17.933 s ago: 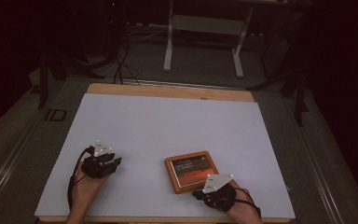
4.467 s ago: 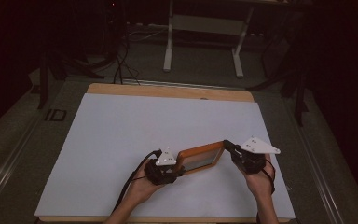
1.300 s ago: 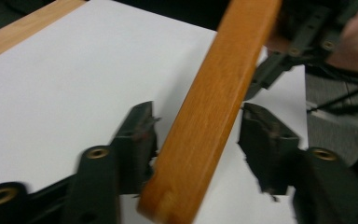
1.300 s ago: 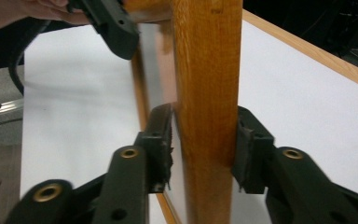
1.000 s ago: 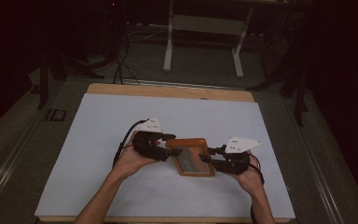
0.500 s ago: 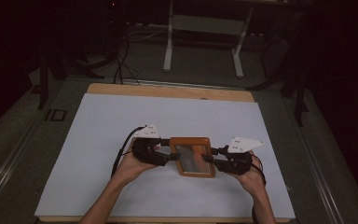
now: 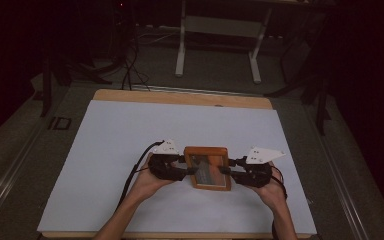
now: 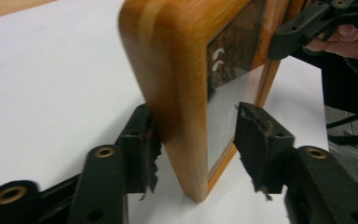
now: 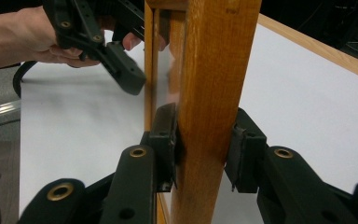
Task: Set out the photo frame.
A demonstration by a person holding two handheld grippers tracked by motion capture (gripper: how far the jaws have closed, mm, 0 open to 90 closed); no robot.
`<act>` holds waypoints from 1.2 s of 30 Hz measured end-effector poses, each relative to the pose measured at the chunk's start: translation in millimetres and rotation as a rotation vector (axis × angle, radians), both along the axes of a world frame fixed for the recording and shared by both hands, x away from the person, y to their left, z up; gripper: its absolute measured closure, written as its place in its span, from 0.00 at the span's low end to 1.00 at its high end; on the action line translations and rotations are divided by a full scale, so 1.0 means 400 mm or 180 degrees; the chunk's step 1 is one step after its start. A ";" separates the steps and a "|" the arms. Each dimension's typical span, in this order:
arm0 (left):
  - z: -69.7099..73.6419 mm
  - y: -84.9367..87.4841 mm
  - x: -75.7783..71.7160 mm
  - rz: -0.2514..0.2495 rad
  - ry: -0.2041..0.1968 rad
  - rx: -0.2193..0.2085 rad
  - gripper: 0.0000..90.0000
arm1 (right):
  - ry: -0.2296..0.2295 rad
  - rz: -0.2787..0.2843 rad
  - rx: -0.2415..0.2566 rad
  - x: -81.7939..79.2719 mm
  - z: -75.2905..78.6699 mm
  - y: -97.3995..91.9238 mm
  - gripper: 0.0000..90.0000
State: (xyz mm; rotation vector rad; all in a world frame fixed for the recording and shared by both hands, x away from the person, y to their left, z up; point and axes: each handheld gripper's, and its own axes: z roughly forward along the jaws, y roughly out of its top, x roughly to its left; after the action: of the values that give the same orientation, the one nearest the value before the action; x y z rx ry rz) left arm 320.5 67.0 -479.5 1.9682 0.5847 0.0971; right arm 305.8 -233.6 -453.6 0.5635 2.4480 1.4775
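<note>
From above the table's [image 7: 130,130] near edge we look forward and down. Each gripper camera sits very close along its own jaws, facing the other across the wooden frame [image 8: 186,93], which all three views share.

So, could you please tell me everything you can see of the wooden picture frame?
The wooden picture frame has a thick orange-brown rim with rounded corners and a glossy pane over a dark picture. It stands on edge on the white table sheet, between the two grippers. The right gripper clamps one side rim. The left gripper has been closing around the opposite rim: one pad touches the back, the other is still off the glass.
</note>
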 end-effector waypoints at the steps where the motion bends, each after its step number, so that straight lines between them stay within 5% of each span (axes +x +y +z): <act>1: -0.001 -0.001 0.000 0.0004 -0.0004 0.0013 0.58 | 0.0006 -0.0001 0.0002 0.000 0.000 -0.001 0.75; 14: -0.012 -0.022 -0.003 -0.0023 -0.0061 0.0142 0.64 | 0.0042 0.0005 -0.0023 0.004 -0.004 -0.011 0.74; 36: 0.009 -0.009 -0.019 0.0127 -0.0009 0.0083 0.68 | 0.0138 -0.0011 0.0040 0.014 -0.009 -0.011 0.72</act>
State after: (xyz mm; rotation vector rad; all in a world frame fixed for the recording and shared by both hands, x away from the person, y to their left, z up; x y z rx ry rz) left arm 313.0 63.3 -475.9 1.9815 0.6238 0.1330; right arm 311.5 -237.9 -457.3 0.6084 2.4706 1.4958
